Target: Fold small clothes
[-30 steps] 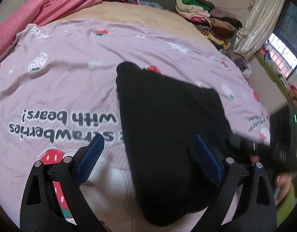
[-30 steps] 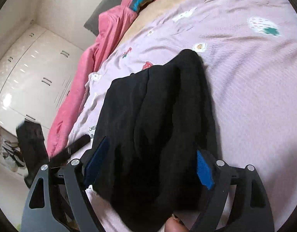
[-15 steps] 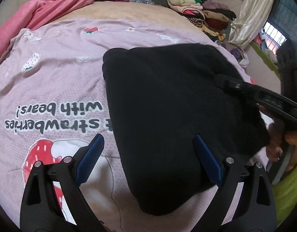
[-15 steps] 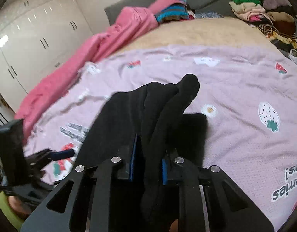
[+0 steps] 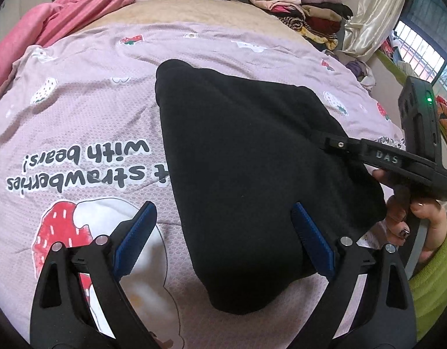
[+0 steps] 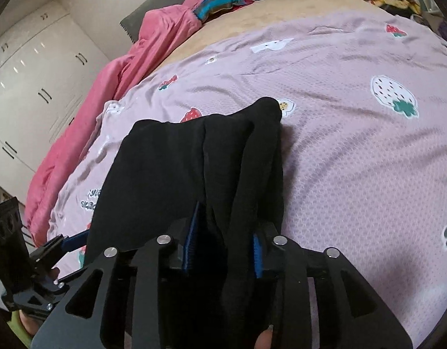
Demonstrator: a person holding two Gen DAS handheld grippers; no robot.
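Soft daylight from the window (right side), heavy fisheye bending, dark corners, slightly soft edges.

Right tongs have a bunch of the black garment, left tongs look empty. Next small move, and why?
Probably bring the left tongs in onto the garment's near edge. They stand wide open astride the black garment, pinching nothing, while the right tongs, jaws opening, have bunched folds between their pads. A second grip would let the cloth spread flat.

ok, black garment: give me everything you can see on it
The black garment is plain, dark, soft, knit-looking cloth, with no print or fastening visible. It lies bunched in thick lengthwise folds on the pink bedsheet. The right hand-held gripper has its near edge between its pads, its jaws opening. The left hand-held gripper is open astride the near end, pads not pressing.
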